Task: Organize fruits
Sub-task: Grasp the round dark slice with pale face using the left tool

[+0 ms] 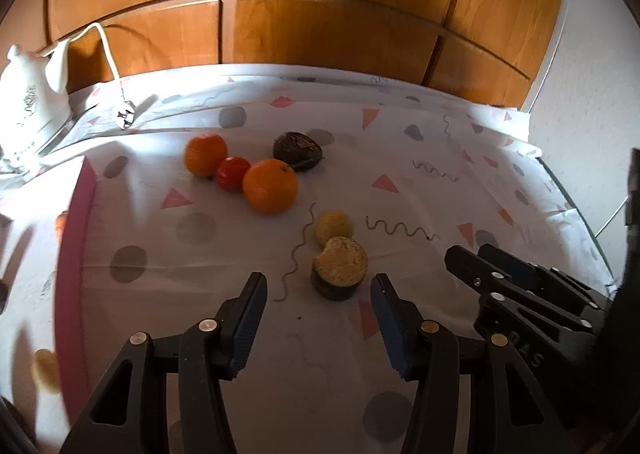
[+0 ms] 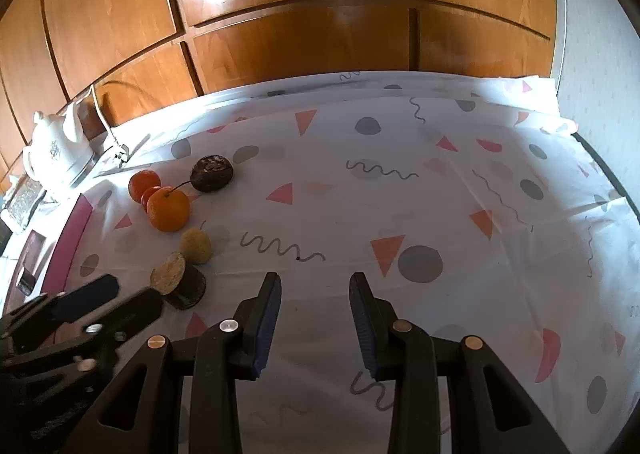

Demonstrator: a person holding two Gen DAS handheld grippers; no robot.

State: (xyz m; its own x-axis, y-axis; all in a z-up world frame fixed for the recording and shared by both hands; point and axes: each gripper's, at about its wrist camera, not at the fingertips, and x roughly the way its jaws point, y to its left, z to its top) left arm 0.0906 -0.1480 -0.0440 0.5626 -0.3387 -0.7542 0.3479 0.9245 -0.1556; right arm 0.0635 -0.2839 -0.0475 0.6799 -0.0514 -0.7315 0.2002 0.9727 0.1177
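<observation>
On the patterned tablecloth (image 1: 400, 158) lie two oranges (image 1: 205, 153) (image 1: 270, 186) with a red tomato (image 1: 233, 173) between them. A dark wrinkled fruit (image 1: 298, 150) sits just behind. Nearer lie a small yellow fruit (image 1: 333, 228) and a halved dark-skinned fruit with yellow flesh (image 1: 340, 266). My left gripper (image 1: 320, 290) is open, and the halved fruit sits just ahead of its fingertips, untouched. My right gripper (image 2: 315, 280) is open over bare cloth, to the right of the fruits (image 2: 168, 210). The left gripper (image 2: 132, 292) shows at lower left in the right wrist view, beside the halved fruit (image 2: 180, 282).
A white kettle (image 1: 30, 114) with its cord and plug (image 1: 125, 116) stands at the back left. A pink-edged box (image 1: 74, 254) runs along the left side. Wooden cabinet doors (image 1: 320, 14) rise behind the table. The table's edge curves along the right (image 2: 608, 174).
</observation>
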